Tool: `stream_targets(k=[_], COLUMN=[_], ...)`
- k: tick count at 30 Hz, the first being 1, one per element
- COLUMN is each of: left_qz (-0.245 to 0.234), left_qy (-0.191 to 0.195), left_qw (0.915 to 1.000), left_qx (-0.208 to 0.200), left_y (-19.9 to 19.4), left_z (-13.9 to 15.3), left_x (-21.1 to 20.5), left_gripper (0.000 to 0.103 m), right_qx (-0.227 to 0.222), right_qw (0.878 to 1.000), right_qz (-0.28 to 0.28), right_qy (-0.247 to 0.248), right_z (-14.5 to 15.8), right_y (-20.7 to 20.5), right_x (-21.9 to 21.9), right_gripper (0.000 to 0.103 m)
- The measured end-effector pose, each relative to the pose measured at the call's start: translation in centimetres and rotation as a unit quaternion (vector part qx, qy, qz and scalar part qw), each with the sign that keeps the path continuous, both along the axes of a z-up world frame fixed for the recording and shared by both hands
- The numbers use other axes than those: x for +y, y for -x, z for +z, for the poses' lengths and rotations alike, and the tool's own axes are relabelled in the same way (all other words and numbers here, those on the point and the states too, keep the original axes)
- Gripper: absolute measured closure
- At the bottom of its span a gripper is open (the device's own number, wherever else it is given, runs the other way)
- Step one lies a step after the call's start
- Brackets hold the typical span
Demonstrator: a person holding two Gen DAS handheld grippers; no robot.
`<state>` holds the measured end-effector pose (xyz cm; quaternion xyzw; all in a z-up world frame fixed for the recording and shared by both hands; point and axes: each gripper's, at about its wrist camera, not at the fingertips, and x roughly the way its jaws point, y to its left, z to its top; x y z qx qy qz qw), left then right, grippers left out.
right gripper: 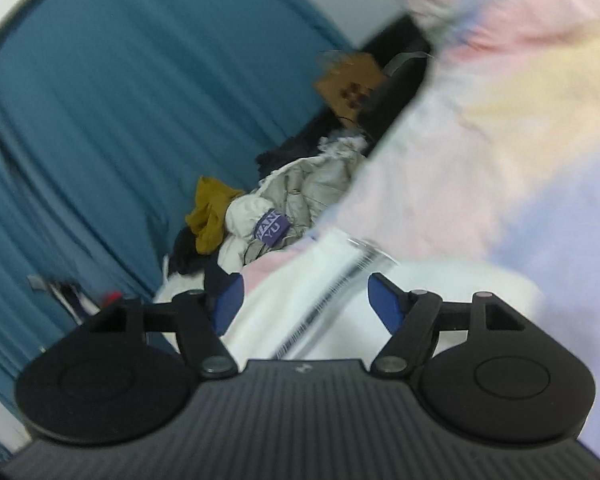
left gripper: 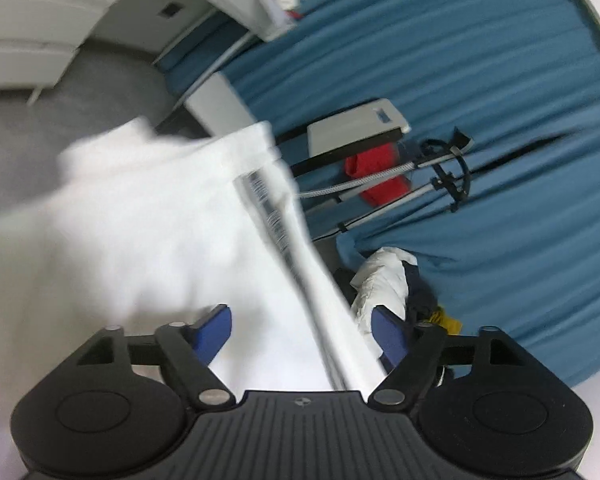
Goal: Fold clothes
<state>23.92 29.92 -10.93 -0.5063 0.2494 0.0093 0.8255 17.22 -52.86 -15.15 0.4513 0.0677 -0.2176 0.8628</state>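
Note:
A white zip-up garment [left gripper: 148, 220] fills the left wrist view, its metal zipper [left gripper: 268, 208] running diagonally toward my left gripper [left gripper: 302, 332]. The left jaws are wide open, with the cloth lying between and under the blue fingers [left gripper: 214, 334]. In the right wrist view the same white garment [right gripper: 320, 304] with its zipper [right gripper: 328, 292] lies between the open blue fingers [right gripper: 384, 304] of my right gripper [right gripper: 306, 300]. A pastel tie-dye garment [right gripper: 500, 140] hangs over the upper right. Both views are motion-blurred.
A pile of clothes [right gripper: 260, 216], white, mustard and dark, lies against a blue curtain [right gripper: 120, 120]. In the left wrist view it shows at the right [left gripper: 388, 280], below a stand with a red cloth [left gripper: 380, 176]. White furniture [left gripper: 40, 20] stands at the upper left.

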Motion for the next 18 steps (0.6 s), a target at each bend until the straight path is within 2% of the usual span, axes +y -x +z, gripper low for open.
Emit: stream_targets(k=[4, 7, 10, 14, 18], left_qz=[-0.007, -0.003, 0.027, 0.035, 0.034], left_qy=[0.022, 0.039, 0.081, 0.093, 0.087], left_qw=[0.9981, 0.9954, 0.9896, 0.9899, 0.9927], left_qx=[0.057, 0.088, 0.116, 0.101, 0.075], left_y=[2.2, 3.2, 3.1, 1.8, -0.3], left_z=[-1.2, -2.3, -4.4, -5.3, -5.7], left_x=[0.0, 0.0, 0.1, 0.1, -0.4], left_gripper=[0.023, 0.023, 0.024, 0.024, 0.026], right_qx=[0.006, 0.004, -0.008, -0.002, -0.007], right_qw=[0.994, 0.982, 0.965, 0.959, 0.965], right_qz=[-0.006, 0.007, 0.028, 0.062, 0.079], right_qy=[-0.105, -0.191, -0.261, -0.277, -0.25], right_z=[-2.1, -4.3, -6.8, -9.0, -9.8], right_y=[2.9, 3.3, 1.4, -3.0, -7.5], right_x=[-2.0, -3.3, -4.4, -5.0, -5.8], right_gripper=[0.032, 0.032, 0.032, 0.032, 0.034])
